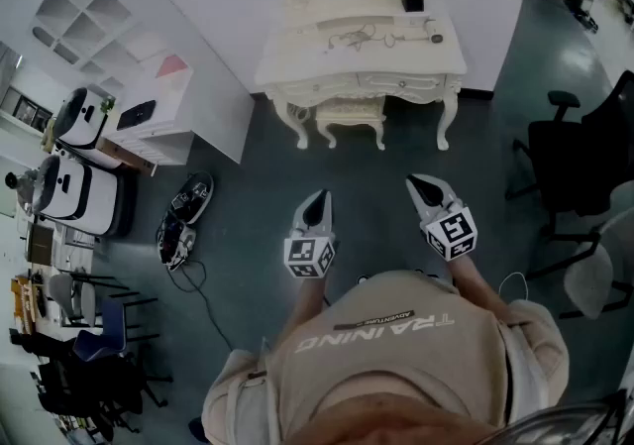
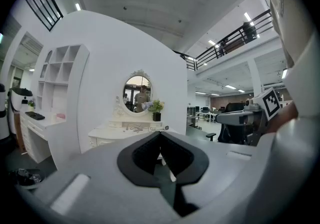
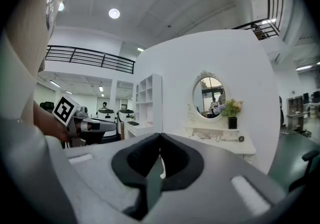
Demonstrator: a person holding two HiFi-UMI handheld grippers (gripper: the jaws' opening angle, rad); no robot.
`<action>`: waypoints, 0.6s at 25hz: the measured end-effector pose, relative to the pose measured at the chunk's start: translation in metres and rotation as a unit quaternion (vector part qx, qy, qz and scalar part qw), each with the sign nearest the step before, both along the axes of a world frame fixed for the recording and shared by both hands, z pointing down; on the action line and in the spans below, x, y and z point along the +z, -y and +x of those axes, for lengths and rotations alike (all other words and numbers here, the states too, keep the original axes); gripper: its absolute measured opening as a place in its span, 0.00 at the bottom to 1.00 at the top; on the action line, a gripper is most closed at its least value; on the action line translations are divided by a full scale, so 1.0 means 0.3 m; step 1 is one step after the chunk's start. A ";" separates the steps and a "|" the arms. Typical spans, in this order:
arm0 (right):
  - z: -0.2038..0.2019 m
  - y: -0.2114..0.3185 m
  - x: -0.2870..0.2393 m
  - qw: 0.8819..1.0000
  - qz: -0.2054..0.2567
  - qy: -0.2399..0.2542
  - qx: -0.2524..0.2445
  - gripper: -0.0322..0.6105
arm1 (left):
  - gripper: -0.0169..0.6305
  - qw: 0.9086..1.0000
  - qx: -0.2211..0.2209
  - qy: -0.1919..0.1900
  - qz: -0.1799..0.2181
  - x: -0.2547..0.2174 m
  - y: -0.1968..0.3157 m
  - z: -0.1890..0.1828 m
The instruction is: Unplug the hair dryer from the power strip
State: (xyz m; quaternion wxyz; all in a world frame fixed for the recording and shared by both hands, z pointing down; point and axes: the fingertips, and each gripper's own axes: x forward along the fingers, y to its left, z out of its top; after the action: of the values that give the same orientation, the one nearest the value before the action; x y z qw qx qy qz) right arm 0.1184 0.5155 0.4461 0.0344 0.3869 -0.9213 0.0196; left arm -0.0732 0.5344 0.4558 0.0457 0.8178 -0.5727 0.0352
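**Both claws closed and empty, well short of the dressing table**

Left claw (image 1: 318, 198) and right claw (image 1: 417, 181): jaws together, nothing between them, held level side by side over the grey floor (image 1: 371, 190). A pale hair dryer (image 1: 424, 37) lies on the right part of the white carved dressing-table surface (image 1: 297, 64), beside a tangled cord (image 1: 357, 37), well apart from both claws. Power strip too small to make out.

Your left gripper (image 1: 318, 200) and right gripper (image 1: 424, 185) have matt grey plastic shells, with matt black pads (image 2: 137, 157). Your shirt (image 1: 396, 364) is soft beige cloth. The table (image 1: 297, 56) looks smooth and cream-painted, the mirror (image 3: 210, 97) glossy, and the floor (image 1: 248, 205) smooth with a dull sheen.
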 end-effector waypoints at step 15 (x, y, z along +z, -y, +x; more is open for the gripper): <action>-0.165 0.036 0.060 1.000 -0.013 0.004 0.004 0.05 | 0.04 0.999 0.046 0.006 -0.011 0.051 0.026 -0.145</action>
State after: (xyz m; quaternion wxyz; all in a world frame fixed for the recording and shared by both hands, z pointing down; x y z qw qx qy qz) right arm 0.0688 0.5048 0.4640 0.0358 0.3897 -0.9197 0.0327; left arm -0.1165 0.5265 0.4712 0.0496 0.8425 -0.5342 0.0485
